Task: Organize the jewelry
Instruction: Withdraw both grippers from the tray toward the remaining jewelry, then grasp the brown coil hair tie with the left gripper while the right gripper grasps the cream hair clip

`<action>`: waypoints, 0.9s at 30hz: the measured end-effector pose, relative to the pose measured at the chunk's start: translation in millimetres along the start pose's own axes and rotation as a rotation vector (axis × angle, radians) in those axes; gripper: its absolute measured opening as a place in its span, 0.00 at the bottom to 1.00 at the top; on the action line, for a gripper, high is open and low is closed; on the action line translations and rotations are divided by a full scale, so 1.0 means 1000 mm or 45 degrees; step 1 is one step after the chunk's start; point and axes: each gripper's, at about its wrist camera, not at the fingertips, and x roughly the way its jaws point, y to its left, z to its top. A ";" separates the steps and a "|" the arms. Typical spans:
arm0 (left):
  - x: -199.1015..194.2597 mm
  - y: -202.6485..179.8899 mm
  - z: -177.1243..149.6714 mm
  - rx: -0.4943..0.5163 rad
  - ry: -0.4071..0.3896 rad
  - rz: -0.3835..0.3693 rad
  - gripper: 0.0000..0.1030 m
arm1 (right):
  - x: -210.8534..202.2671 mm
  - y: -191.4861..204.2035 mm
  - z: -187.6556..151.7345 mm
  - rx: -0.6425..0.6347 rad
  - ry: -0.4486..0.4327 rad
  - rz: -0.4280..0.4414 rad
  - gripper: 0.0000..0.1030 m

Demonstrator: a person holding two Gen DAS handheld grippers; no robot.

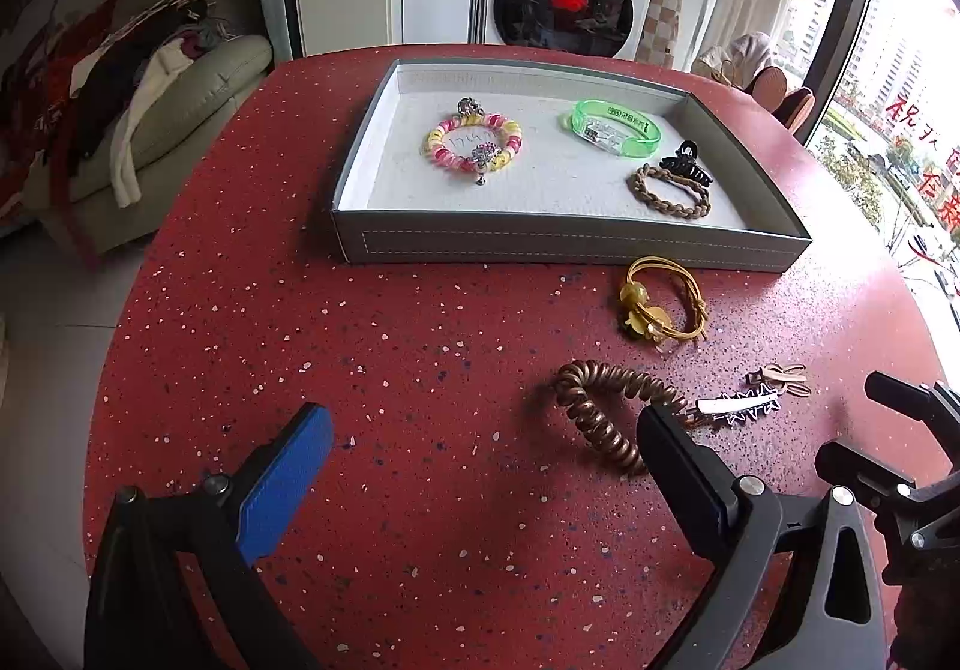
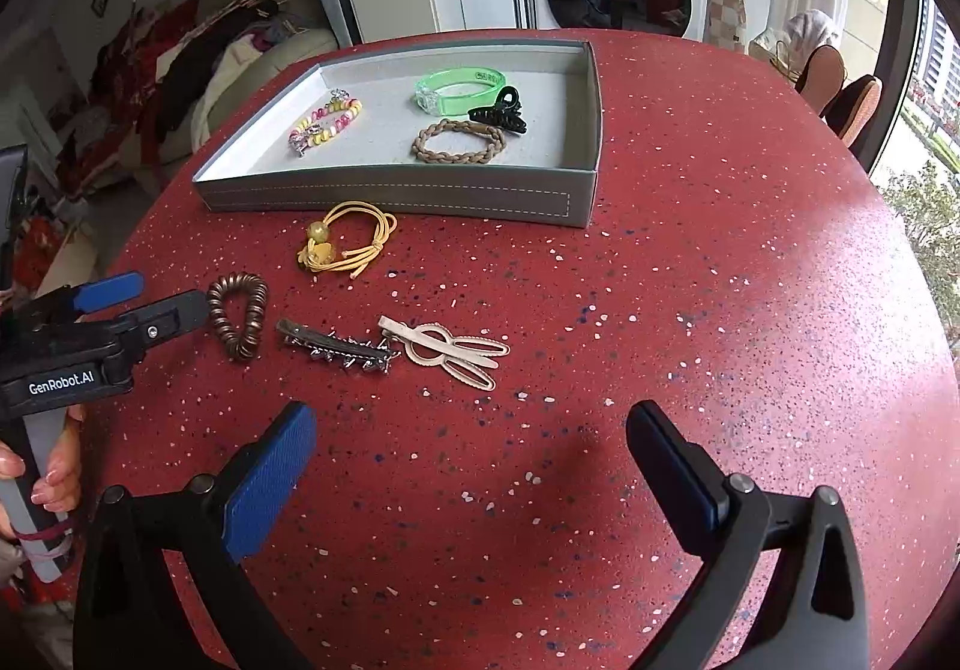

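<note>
A red speckled table (image 2: 690, 250) fills both views, and toward the upper middle of each frame sits a shallow grey tray (image 1: 570, 244) with a pale liner. Inside it, at the left, lies a pink and yellow spiral bracelet (image 1: 474, 141); at the right are a green translucent bangle (image 1: 615, 126), a black claw clip (image 1: 687, 167) and a tan braided hair tie (image 1: 669, 191) just below the clip, touching or nearly touching it. The rest of the jewelry is loose on the table in front of the tray: a yellow cord hair tie (image 2: 345, 244) with a bead close to the tray's front wall, a brown coil hair tie (image 2: 239, 314) lower and to the left, then a dark star-studded hair clip (image 2: 339, 347) and, touching its right end, a beige bunny hair clip (image 2: 447, 349). The left gripper (image 1: 480, 454) hangs low over the table with its jaws spread wide and nothing between them, its right finger (image 1: 678, 466) just beside the coil. The right gripper (image 2: 471, 451) stands equally wide apart, empty, at the bottom of its frame below the two clips. At the lower left of the right view a hand (image 2: 51, 481) grips the left gripper's handle.
</note>
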 end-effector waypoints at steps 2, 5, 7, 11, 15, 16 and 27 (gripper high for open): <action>0.003 -0.001 -0.001 0.003 0.013 0.008 1.00 | 0.003 0.001 0.001 -0.053 0.012 -0.027 1.00; 0.007 0.000 -0.001 0.007 0.027 0.022 1.00 | 0.008 0.004 0.004 -0.138 0.026 -0.054 1.00; 0.009 -0.001 -0.001 0.009 0.033 0.031 1.00 | 0.012 0.005 0.006 -0.182 0.033 -0.060 0.99; 0.012 -0.002 0.000 0.017 0.037 0.042 1.00 | 0.021 0.006 0.011 -0.231 0.049 -0.047 0.88; 0.015 -0.002 0.001 0.018 0.040 0.047 1.00 | 0.024 0.011 0.019 -0.277 0.038 -0.004 0.76; 0.016 -0.003 0.001 0.018 0.039 0.047 1.00 | 0.025 0.013 0.020 -0.295 0.037 0.007 0.71; 0.015 -0.015 0.000 0.097 0.042 0.024 0.85 | 0.028 0.034 0.028 -0.373 0.067 0.061 0.44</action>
